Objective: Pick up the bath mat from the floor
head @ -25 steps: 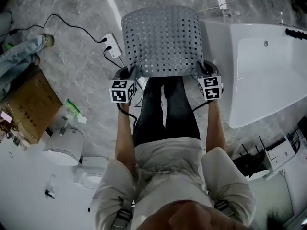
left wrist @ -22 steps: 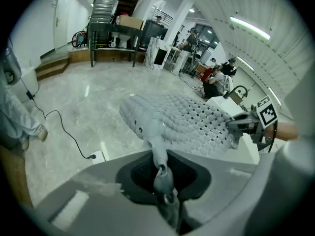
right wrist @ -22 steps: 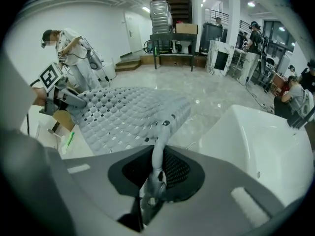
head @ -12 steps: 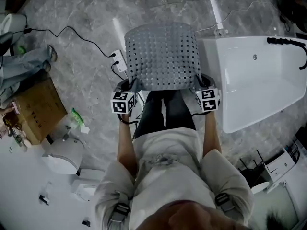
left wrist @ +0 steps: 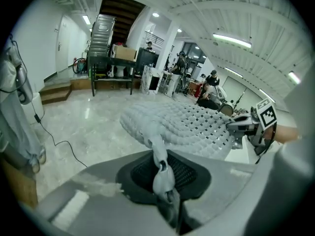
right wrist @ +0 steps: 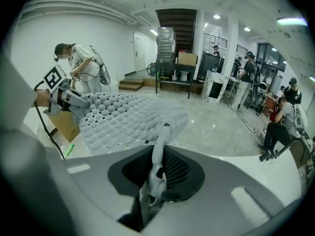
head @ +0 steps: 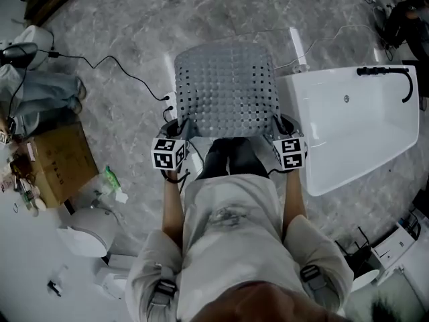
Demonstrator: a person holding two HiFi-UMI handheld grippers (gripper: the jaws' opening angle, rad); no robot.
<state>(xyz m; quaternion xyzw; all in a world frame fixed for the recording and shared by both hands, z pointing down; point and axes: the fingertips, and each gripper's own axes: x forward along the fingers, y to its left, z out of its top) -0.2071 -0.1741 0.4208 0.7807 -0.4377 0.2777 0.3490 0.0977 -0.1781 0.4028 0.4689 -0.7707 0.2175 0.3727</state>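
Observation:
A grey perforated bath mat [head: 226, 89] hangs spread out in the air between my two grippers, well above the marble floor. My left gripper [head: 179, 127] is shut on the mat's near left corner; in the left gripper view that corner [left wrist: 160, 168] is pinched between the jaws, and the mat [left wrist: 189, 127] stretches away toward the right gripper [left wrist: 246, 129]. My right gripper [head: 280, 126] is shut on the near right corner [right wrist: 156, 173]. The mat [right wrist: 125, 119] runs from there toward the left gripper [right wrist: 61, 96].
A white bathtub [head: 358, 123] stands close on the right. A power strip and black cable [head: 107, 62] lie on the floor to the left. Further left are a cardboard box [head: 57, 163], a person's legs [head: 47, 92] and a white toilet [head: 84, 230].
The mat stays held level between both grippers. The view has shifted, so the bathtub and the floor clutter sit lower and further back than before; the person stands more upright.

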